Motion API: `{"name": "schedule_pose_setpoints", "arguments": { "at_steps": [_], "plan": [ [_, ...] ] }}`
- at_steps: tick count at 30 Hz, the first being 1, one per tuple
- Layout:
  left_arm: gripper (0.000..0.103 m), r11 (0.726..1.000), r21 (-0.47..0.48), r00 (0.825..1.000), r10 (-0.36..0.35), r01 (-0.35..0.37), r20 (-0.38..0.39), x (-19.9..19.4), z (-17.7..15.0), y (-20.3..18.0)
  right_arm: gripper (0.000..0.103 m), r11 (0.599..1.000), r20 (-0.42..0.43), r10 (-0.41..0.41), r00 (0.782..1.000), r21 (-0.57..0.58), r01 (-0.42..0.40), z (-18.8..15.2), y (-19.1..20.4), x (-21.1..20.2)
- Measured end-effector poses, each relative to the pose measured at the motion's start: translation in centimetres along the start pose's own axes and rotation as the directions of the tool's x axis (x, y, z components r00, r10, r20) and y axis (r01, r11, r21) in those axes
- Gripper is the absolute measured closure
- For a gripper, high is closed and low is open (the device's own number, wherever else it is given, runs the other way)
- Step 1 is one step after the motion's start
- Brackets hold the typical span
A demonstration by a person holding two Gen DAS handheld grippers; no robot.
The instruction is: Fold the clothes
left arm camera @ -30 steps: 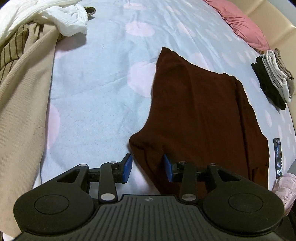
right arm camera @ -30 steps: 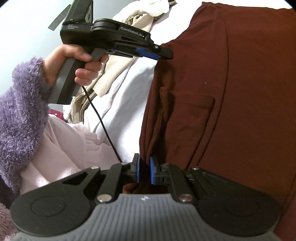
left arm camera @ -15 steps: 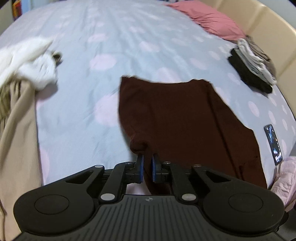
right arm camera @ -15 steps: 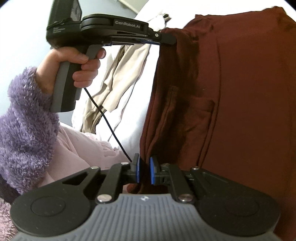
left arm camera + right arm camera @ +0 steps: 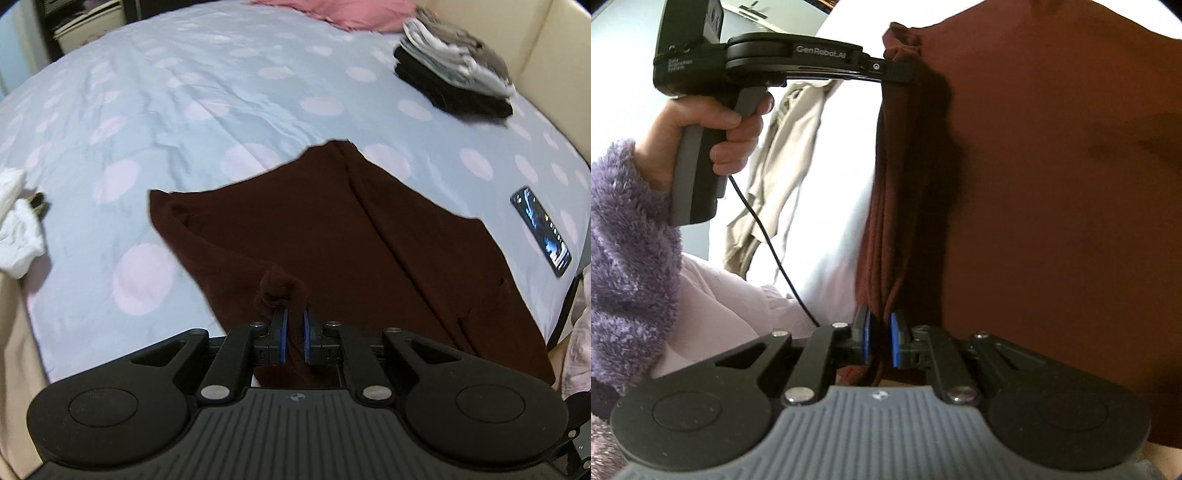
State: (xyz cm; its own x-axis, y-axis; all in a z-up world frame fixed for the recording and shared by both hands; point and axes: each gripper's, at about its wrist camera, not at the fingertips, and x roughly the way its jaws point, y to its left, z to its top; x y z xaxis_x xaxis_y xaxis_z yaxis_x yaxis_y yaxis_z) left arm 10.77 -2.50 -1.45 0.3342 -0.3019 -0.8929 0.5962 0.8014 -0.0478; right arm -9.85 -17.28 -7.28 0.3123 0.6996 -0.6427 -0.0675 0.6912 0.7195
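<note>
A dark maroon garment [image 5: 332, 229] lies partly on the light blue polka-dot bed [image 5: 184, 103], its near edge lifted. My left gripper [image 5: 293, 332] is shut on a bunched corner of it. In the right wrist view the garment [image 5: 1052, 184] hangs as a wide sheet, and my right gripper [image 5: 879, 339] is shut on its gathered edge. The left gripper also shows there [image 5: 901, 70], held by a hand in a purple fleece sleeve, pinching the other corner.
A stack of folded clothes [image 5: 454, 81] sits at the far right by the cream bed frame. A phone [image 5: 541, 230] lies right of the garment. A pink pillow [image 5: 332, 13] is at the back. White cloth [image 5: 16, 229] and beige clothing [image 5: 775, 166] lie to the left.
My left gripper has shut on the garment's corner and lifted it up and forward. The right gripper has kept its hold and risen with it, so the garment hangs between them.
</note>
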Motion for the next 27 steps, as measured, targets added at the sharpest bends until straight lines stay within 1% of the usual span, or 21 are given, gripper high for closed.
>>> {"name": "schedule_pose_setpoints", "arguments": {
  "at_steps": [4,9,11,14,17,18,19,21,24,25,27],
  "plan": [
    [0.097,0.999,0.040,0.999,0.009,-0.007,-0.043,1.8,0.4,-1.2,0.091,0.999,-0.018,-0.033,0.999,0.007,0.033,-0.2,-1.0,0.3],
    [0.097,0.997,0.078,0.995,0.032,-0.024,-0.094,3.8,0.6,-2.0,0.091,0.998,-0.048,-0.054,0.997,0.026,0.055,-0.4,-2.2,1.0],
    [0.096,0.996,0.090,0.994,0.036,-0.026,-0.106,4.4,0.6,-2.3,0.091,0.998,-0.068,-0.049,0.996,0.034,0.051,-0.5,-2.6,1.4],
    [0.095,0.994,0.107,0.992,0.037,-0.024,-0.118,5.0,0.4,-2.8,0.091,0.998,-0.073,-0.040,0.997,0.043,0.043,-0.6,-3.0,1.5],
    [0.087,0.995,0.104,0.995,0.020,-0.010,-0.098,4.9,0.3,-2.9,0.090,0.997,-0.072,-0.029,0.997,0.063,0.033,-0.7,-3.4,1.2],
    [0.086,0.996,0.092,0.996,0.007,0.001,-0.089,4.7,0.2,-2.8,0.088,0.997,-0.076,-0.027,0.997,0.066,0.032,-0.8,-3.6,1.1],
    [0.085,0.997,0.075,0.997,-0.007,0.012,-0.072,4.4,0.2,-2.6,0.088,0.997,-0.082,-0.032,0.996,0.062,0.037,-0.9,-3.6,1.0],
    [0.080,0.999,0.042,0.999,-0.026,0.028,-0.039,3.6,0.1,-2.1,0.088,0.998,-0.089,-0.046,0.995,0.048,0.051,-1.2,-3.5,0.7],
    [0.079,1.000,0.006,1.000,-0.021,0.021,0.005,2.1,-0.3,-1.3,0.087,0.996,-0.101,-0.091,0.991,-0.011,0.090,-1.7,-3.1,0.1],
    [0.079,1.000,-0.001,1.000,-0.023,0.023,0.016,1.6,-0.6,-1.1,0.086,0.994,-0.094,-0.103,0.990,-0.036,0.100,-1.9,-2.9,-0.3],
    [0.079,0.999,-0.008,0.999,-0.033,0.033,0.031,0.7,-1.2,-0.9,0.078,0.986,-0.069,-0.140,0.988,-0.100,0.133,-2.3,-2.1,-1.0]
  ]
}}
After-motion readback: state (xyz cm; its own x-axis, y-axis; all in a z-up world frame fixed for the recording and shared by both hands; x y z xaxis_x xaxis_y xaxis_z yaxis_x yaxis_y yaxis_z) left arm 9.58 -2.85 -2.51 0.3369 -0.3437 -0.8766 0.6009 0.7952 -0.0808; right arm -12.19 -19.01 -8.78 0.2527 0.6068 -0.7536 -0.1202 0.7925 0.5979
